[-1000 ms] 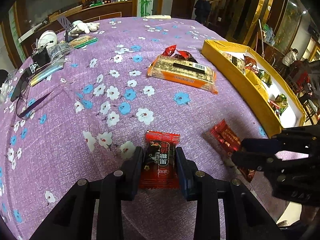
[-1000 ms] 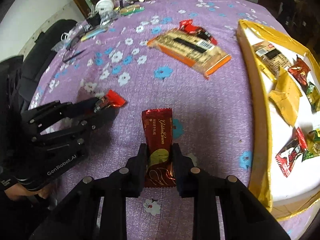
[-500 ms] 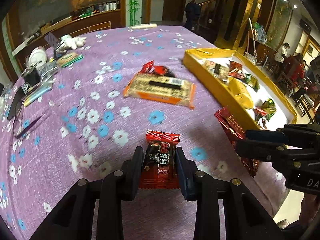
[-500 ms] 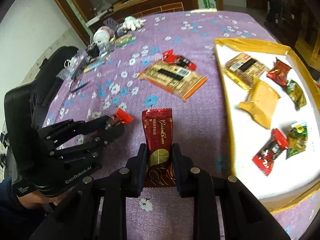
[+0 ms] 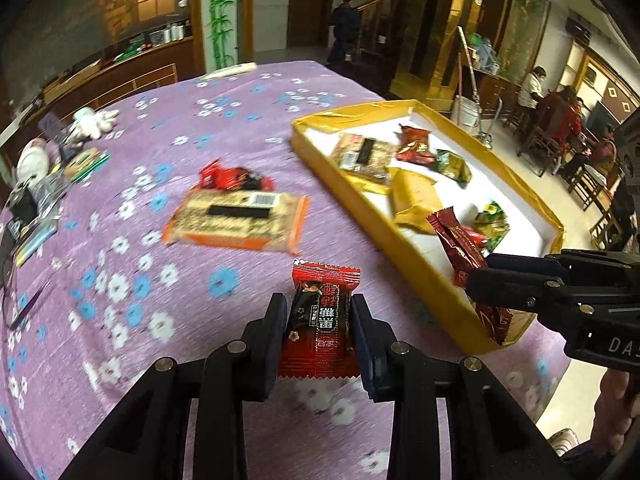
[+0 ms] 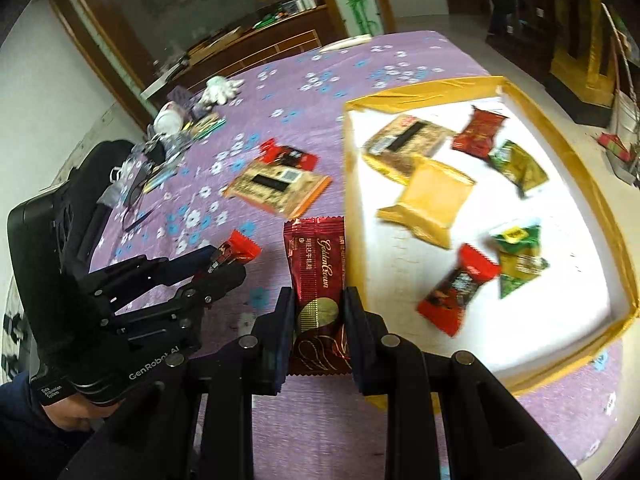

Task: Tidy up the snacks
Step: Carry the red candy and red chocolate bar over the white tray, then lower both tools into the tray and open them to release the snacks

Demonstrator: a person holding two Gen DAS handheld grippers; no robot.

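My left gripper (image 5: 319,320) is shut on a red and black candy packet (image 5: 322,316), held above the purple flowered tablecloth (image 5: 120,272). My right gripper (image 6: 319,312) is shut on a dark red Golden Crown wafer packet (image 6: 316,276), held beside the near left wall of the yellow tray (image 6: 354,184). In the left wrist view that wafer packet (image 5: 460,248) hangs over the tray's near rim (image 5: 360,208). The tray holds several wrapped snacks. On the cloth lie a large orange-edged cracker pack (image 5: 240,220) and a small red packet (image 5: 232,178) behind it.
Glasses, a white cup, a white glove and small clutter (image 5: 44,176) crowd the cloth's far left edge. A black chair (image 6: 60,216) stands at the table's left side. People sit at tables (image 5: 560,120) far right; one person stands by a doorway.
Both grippers have lifted and travelled right toward the yellow tray, each keeping its packet. The tray now looms much closer in both views.
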